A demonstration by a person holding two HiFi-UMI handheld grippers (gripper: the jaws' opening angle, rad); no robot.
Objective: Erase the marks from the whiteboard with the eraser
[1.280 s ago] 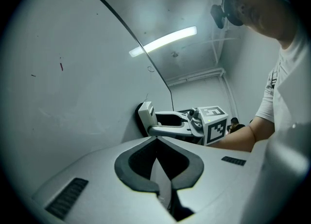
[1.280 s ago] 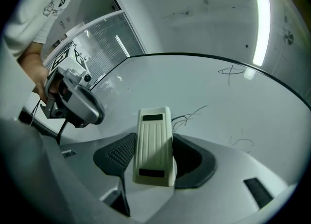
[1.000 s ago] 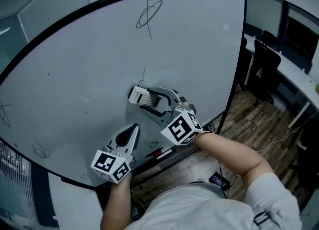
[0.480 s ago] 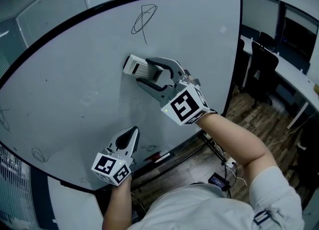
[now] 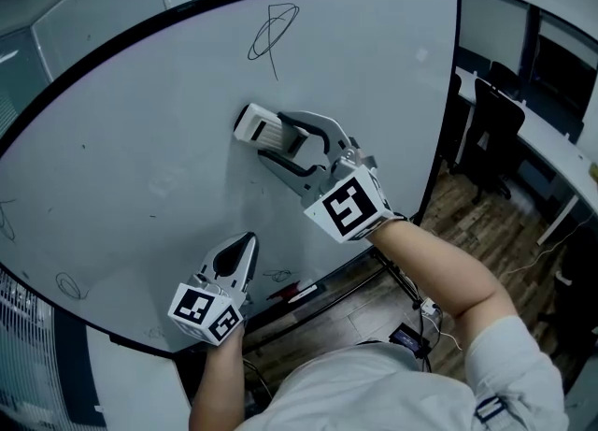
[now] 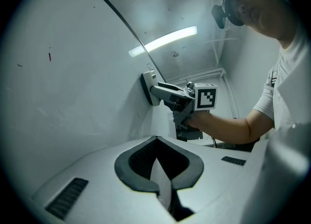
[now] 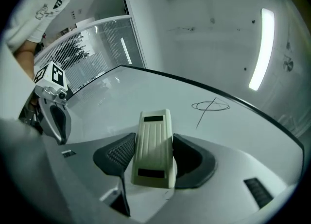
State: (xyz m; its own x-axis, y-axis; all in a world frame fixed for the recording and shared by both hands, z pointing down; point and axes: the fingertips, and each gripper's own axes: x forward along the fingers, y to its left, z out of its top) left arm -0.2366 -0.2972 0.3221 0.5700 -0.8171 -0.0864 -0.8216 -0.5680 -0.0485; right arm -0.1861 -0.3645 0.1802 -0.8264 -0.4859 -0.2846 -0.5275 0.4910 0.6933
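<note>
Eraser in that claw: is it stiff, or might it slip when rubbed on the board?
The eraser looks like a rigid ribbed plastic shell, so probably stiff and light. The right gripper clamps both its sides, so slipping seems unlikely. On the smooth whiteboard it should glide easily.

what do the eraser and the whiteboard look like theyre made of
The eraser looks like cream moulded plastic with a matt finish, judging by its ribbed top and rounded edges; its wiping face is hidden against the board. The whiteboard is a smooth, slightly glossy white sheet with a thin dark edge; soft reflections show on it, but whether it is coated steel or melamine cannot be told.
</note>
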